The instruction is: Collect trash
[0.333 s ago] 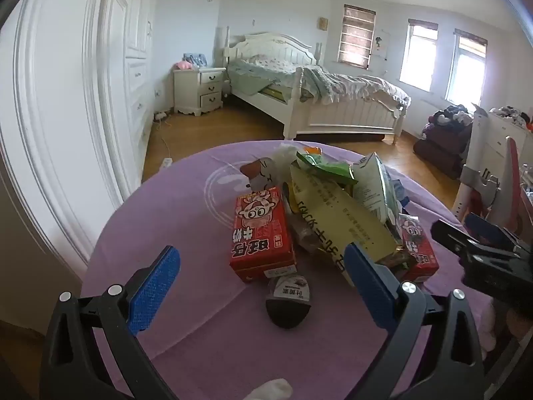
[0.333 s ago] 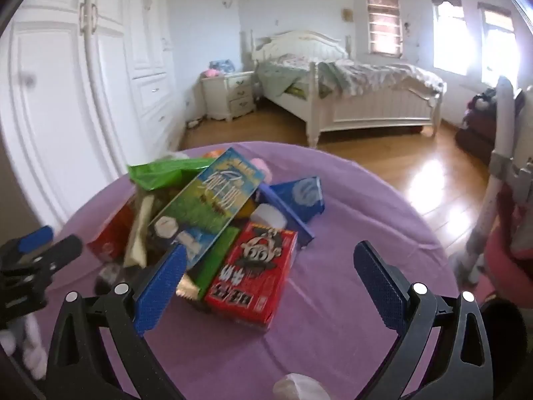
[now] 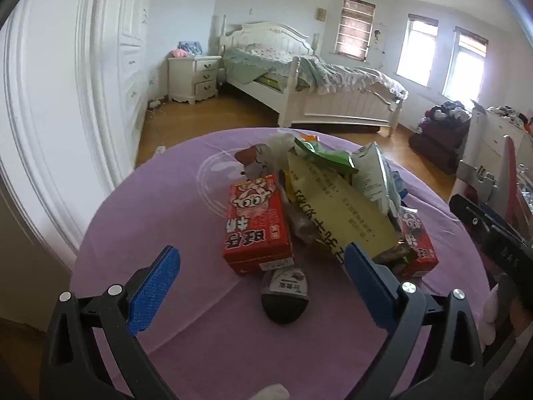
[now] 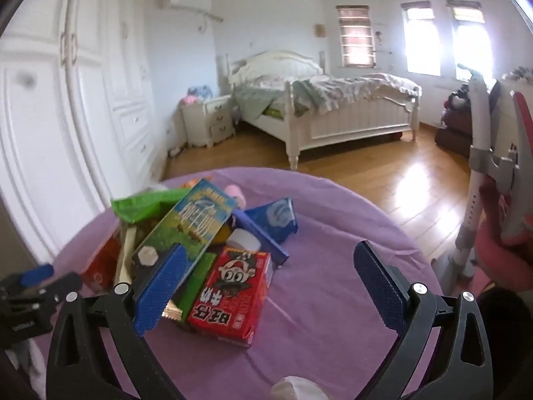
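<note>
A heap of trash lies on a round table under a purple cloth (image 3: 160,206). In the left wrist view a red milk carton (image 3: 256,220) sits nearest, with a dark round wrapper (image 3: 286,295) in front of it, a yellow packet (image 3: 336,213) and a green bag (image 3: 323,155) behind. My left gripper (image 3: 261,283) hovers open just short of the dark wrapper. In the right wrist view a second red carton (image 4: 233,291), a green-blue milk box (image 4: 193,223) and a blue pack (image 4: 273,216) show. My right gripper (image 4: 269,283) stands open with that carton between its fingers, untouched.
White wardrobe doors (image 4: 66,116) stand left of the table. A white bed (image 3: 316,90) and nightstand (image 3: 196,76) are across the wooden floor. A pink and white chair frame (image 4: 493,153) rises at the right. The other gripper (image 3: 493,233) shows at the right edge.
Both views have shifted slightly: the trash heap sits a little lower and nearer in each frame. Both grippers stay open.
</note>
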Available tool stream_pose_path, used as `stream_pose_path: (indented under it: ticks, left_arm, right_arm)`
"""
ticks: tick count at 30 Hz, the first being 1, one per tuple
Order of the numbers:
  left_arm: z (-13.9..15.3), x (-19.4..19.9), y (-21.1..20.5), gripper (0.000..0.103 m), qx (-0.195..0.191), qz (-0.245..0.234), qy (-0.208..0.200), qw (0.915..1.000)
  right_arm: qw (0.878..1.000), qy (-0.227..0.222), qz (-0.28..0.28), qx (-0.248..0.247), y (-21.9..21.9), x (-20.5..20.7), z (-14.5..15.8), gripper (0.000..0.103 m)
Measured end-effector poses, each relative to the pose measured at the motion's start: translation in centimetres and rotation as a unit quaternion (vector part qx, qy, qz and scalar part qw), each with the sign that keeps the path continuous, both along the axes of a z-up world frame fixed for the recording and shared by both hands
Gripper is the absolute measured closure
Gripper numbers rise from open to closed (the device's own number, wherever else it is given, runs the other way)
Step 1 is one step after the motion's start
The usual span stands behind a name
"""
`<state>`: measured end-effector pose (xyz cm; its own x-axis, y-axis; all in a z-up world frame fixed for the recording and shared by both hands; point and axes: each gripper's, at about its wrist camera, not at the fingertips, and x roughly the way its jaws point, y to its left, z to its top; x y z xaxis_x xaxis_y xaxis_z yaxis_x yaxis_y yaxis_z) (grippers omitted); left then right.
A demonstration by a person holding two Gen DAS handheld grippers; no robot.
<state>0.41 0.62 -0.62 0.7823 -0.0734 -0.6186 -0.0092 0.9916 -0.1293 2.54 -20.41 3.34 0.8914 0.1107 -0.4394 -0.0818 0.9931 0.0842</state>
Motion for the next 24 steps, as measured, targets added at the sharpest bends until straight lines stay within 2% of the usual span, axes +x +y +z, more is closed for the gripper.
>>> stream_pose_path:
  ticks: [7,9,24]
  left_arm:
    - [0.0,-0.3,0.7,0.005,0.005,0.005,-0.001,1.0]
    - [-0.1,0.1,-0.2,0.005,0.011,0.003,-0.001,0.9999]
    - [-0.5,0.5,0.2,0.005,0.012,0.015,0.005,0.9998]
  right_arm:
    - [1.0,-0.007,-0.014,0.015,-0.7,-0.3,0.2,0.004]
    - [1.0,-0.011,-0.015,0.017,-0.7,-0.4,0.2,0.004]
    - [0.999,-0.03,-0.015,0.013,-0.5,-1.2,0.5,0.004]
